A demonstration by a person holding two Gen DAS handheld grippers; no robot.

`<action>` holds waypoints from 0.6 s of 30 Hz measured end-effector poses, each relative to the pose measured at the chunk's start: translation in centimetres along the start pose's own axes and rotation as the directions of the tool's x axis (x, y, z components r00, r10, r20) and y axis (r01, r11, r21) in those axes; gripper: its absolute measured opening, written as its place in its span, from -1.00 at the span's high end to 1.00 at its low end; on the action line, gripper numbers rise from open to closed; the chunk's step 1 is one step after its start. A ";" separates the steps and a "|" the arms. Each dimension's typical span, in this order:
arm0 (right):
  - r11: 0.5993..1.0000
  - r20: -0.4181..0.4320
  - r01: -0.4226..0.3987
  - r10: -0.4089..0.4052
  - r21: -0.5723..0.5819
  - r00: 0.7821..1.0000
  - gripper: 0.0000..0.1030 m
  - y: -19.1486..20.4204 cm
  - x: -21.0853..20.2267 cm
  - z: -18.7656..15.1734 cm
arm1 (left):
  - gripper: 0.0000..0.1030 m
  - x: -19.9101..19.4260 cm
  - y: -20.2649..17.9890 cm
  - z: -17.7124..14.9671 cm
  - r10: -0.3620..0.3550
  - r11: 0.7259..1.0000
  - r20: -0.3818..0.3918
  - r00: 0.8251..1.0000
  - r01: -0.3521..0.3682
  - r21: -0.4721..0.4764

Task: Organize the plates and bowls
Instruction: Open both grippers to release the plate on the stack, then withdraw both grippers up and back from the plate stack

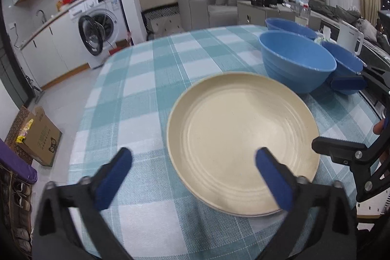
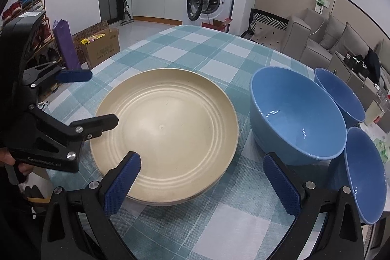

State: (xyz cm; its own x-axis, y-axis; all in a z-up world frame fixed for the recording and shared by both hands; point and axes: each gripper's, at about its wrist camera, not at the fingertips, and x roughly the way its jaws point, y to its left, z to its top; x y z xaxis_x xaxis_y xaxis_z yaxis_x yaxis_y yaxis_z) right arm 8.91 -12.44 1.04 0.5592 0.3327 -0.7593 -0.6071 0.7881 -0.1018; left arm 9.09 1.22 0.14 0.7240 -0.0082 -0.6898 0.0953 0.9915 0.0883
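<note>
- Presently, the left gripper hangs over the near edge of the plate stack with its jaws spread wide and gripping nothing; one finger sits over the plate's inner face, the other over bare cloth.
- The right gripper is likewise wide open and empty, its jaws straddling the gap between the plates and the nearest bowl.
- Plate stack: cream plates, apparently two or more judging by the layered rims at the near edge, rest on the surface near its front. Risk: a pinch on the top rim alone may lift one plate and drag or tip the one beneath.
- Large blue bowl: stands upright just beside the plates, on their right. Risk: the right jaws closing here could catch both rims or knock the bowl sideways.
- Two smaller blue bowls: these lean tilted against the large bowl, near the surface's right edge. Risk: any nudge to the large bowl removes their support, and they may roll or slide off the edge. Whether they touch each other cannot be told.
- Both grippers work close together over the same plate; the judgement is that simultaneous moves risk a collision of the tools.
- The checked cloth may bunch under a sliding plate.
</note>
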 end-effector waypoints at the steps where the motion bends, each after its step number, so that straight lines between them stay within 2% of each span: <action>1: 1.000 0.001 0.000 0.000 0.001 1.000 -0.99 0.0 -0.1 0.0 | -1.00 -0.2 0.0 0.1 -0.001 1.000 0.010 1.000 0.001 0.005; 18: 0.999 0.035 0.020 -0.021 0.037 0.999 -0.99 -1.8 -1.9 0.1 | -1.00 -1.1 0.1 0.6 -0.022 1.000 0.035 0.999 0.022 -0.005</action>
State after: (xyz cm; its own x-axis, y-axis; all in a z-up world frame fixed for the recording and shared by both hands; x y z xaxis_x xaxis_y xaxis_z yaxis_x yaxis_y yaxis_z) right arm 8.98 -14.50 2.73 0.5912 0.3336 -0.7343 -0.5745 0.8132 -0.0931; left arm 8.68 1.29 1.32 0.7454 -0.0342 -0.6657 0.1076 0.9918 0.0696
